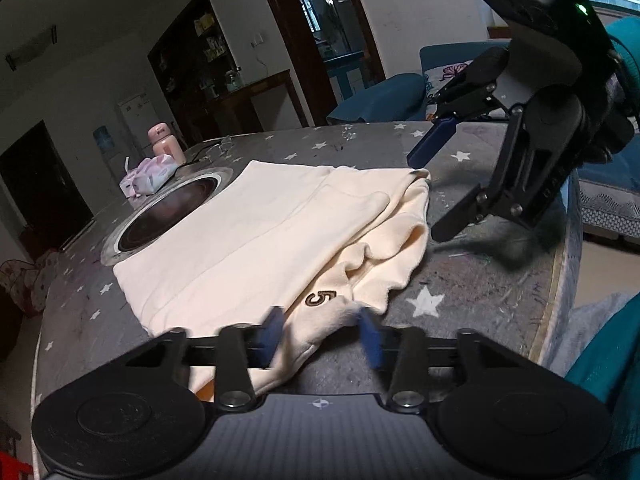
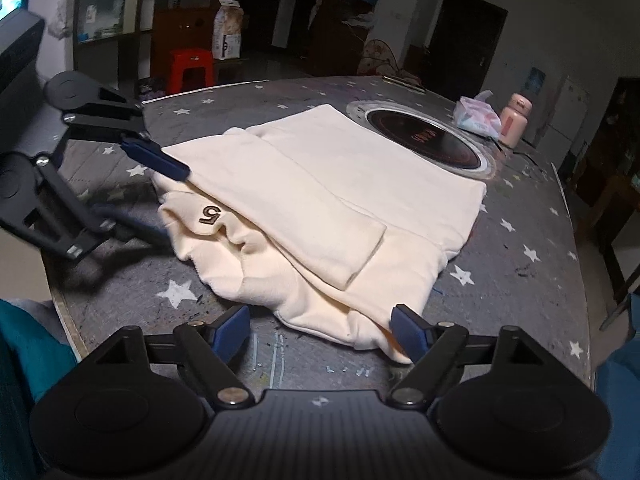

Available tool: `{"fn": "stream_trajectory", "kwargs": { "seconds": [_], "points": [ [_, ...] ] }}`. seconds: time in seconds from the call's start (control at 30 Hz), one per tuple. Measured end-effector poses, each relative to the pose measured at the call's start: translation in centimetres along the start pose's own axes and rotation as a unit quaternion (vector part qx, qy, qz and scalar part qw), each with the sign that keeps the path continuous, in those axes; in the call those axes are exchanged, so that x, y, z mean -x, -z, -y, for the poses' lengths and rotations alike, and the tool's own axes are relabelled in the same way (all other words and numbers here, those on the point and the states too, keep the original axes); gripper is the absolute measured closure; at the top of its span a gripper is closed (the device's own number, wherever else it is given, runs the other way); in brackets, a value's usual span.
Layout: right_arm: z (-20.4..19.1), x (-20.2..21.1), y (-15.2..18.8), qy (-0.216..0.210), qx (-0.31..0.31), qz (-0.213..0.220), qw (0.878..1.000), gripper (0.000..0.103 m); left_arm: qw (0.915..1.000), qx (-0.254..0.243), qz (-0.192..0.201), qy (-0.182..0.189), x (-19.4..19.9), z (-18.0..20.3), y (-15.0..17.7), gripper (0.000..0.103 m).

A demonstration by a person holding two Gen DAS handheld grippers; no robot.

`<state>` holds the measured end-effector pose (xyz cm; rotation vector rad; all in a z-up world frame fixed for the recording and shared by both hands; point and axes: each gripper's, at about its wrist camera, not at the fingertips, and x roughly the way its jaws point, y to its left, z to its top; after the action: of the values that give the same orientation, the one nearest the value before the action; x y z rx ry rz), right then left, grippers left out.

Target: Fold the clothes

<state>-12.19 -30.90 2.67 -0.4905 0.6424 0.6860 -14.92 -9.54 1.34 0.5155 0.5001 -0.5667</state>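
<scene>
Our left gripper [image 1: 320, 330] has its jaws narrowed around the near hem of the cream garment [image 1: 256, 236], though we cannot tell whether the pads press the cloth; our right gripper [image 2: 320, 330] stands wide, one pad beside the garment's near corner and nothing between. The folded garment, marked with a 5 [image 2: 211, 213], lies on the starred tabletop [image 2: 532, 256], its far edge by the round black cooktop [image 2: 424, 141].

I am looking down along my left gripper [image 1: 320, 332] from the table's [image 1: 460, 280] near edge, close and tilted downward; my right gripper [image 2: 320, 332] is facing likewise from the other side. Both views are sharing the cream garment [image 1: 260, 232] and each other's gripper.
</scene>
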Motion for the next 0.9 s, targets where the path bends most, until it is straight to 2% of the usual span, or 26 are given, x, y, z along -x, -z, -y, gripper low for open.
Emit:
{"fn": "stream_trajectory", "kwargs": {
  "seconds": [0.03, 0.1, 0.43, 0.53, 0.63, 0.67, 0.7, 0.77, 0.83, 0.9],
  "points": [
    [-0.1, 0.0, 0.0, 0.001, 0.004, 0.001, 1.000, 0.023, 1.0000, 0.002, 0.004, 0.000, 0.1, -0.1, -0.1, 0.079],
    [-0.5, 0.0, 0.2, 0.005, 0.020, 0.005, 1.000, 0.022, 0.9999, 0.005, 0.011, -0.001, 0.2, -0.3, -0.4, 0.088],
    [-2.5, -1.0, -0.5, 0.023, 0.108, 0.052, 0.993, 0.026, 0.9959, 0.083, 0.031, 0.017, -0.8, -4.9, -3.6, 0.093],
    [-2.9, -1.7, -1.1, 0.025, 0.128, 0.062, 0.990, 0.040, 0.9941, 0.103, 0.025, 0.024, -1.7, -6.0, -3.9, 0.093],
    [-2.6, -3.0, -1.8, 0.008, 0.122, 0.049, 0.991, 0.062, 0.9916, 0.123, 0.017, 0.033, -2.2, -6.8, -3.7, 0.093],
    [-2.3, -3.3, -2.0, 0.003, 0.113, 0.044, 0.993, 0.081, 0.9917, 0.123, 0.016, 0.034, -2.1, -6.8, -3.6, 0.090],
    [-1.9, -3.5, -2.2, -0.004, 0.101, 0.042, 0.994, 0.085, 0.9920, 0.121, 0.016, 0.034, -1.8, -6.6, -3.4, 0.086],
    [-1.0, -3.5, -2.6, -0.027, 0.074, 0.038, 0.996, 0.087, 0.9934, 0.110, 0.021, 0.026, -1.0, -6.1, -2.9, 0.080],
    [-0.2, -3.3, -2.9, -0.042, 0.052, 0.036, 0.997, 0.088, 0.9956, 0.091, 0.021, 0.016, -0.3, -5.5, -2.2, 0.059],
    [0.7, -3.2, -3.3, -0.055, 0.028, 0.035, 0.998, 0.089, 0.9974, 0.069, 0.019, 0.005, 0.1, -4.7, -1.6, 0.050]
  ]
}}
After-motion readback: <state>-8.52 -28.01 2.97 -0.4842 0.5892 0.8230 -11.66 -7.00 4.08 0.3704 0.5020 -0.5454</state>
